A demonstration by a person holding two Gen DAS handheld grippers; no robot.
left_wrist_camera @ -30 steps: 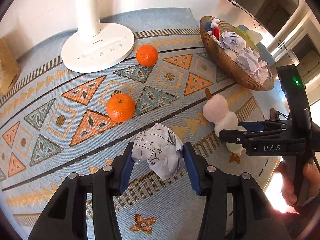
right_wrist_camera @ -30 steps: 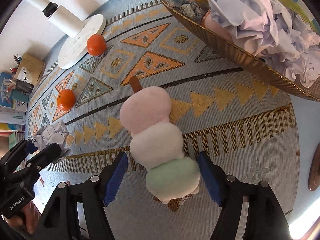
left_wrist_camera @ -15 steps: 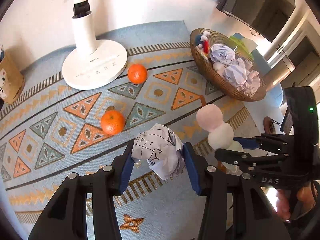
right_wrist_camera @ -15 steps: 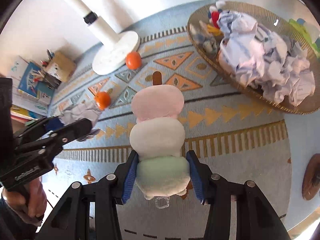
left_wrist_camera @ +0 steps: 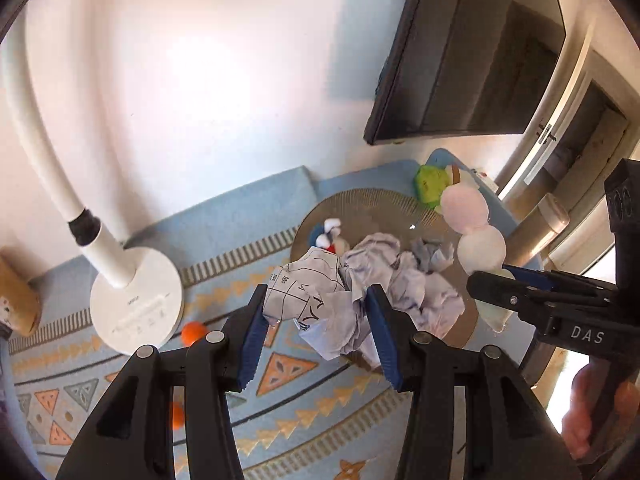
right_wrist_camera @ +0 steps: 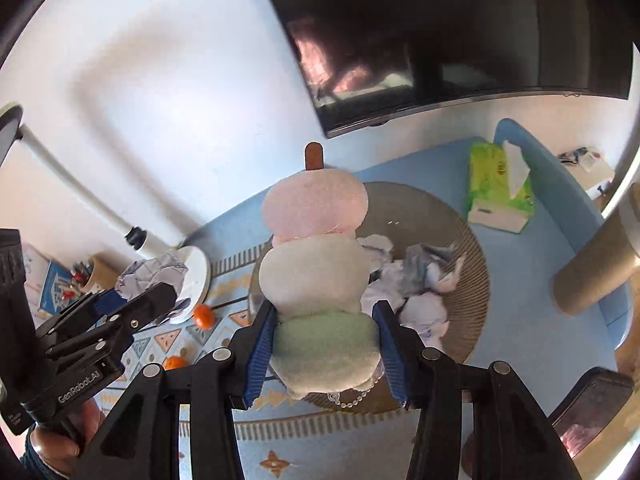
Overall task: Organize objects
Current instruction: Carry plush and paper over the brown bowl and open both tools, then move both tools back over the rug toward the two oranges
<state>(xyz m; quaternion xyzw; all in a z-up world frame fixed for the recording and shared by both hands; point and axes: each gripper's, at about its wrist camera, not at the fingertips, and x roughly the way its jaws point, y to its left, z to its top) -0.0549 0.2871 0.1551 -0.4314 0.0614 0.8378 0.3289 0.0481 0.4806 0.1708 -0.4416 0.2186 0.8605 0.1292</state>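
Observation:
My left gripper (left_wrist_camera: 316,332) is shut on a crumpled paper ball (left_wrist_camera: 316,300) with printed lines, held in the air in front of the woven basket (left_wrist_camera: 360,204). My right gripper (right_wrist_camera: 324,344) is shut on the green end of a plush dumpling skewer (right_wrist_camera: 316,248), pink, white and green, with a brown stick on top. The skewer (left_wrist_camera: 472,224) also shows in the left wrist view, raised over the basket's right side. The basket (right_wrist_camera: 472,276) holds several crumpled papers (left_wrist_camera: 408,280) and a small red, white and blue toy (left_wrist_camera: 330,234).
A white lamp base (left_wrist_camera: 136,304) with a bent neck stands at the left on the patterned cloth (left_wrist_camera: 304,392). Two oranges (left_wrist_camera: 194,332) lie near it. A green tissue box (right_wrist_camera: 500,184), a cardboard tube (right_wrist_camera: 592,272) and a wall screen (left_wrist_camera: 472,52) are beyond the basket.
Both grippers rose with their loads and swung toward the basket. The right gripper closed on the plush skewer and lifted it off the cloth. The left grip on the paper is unchanged.

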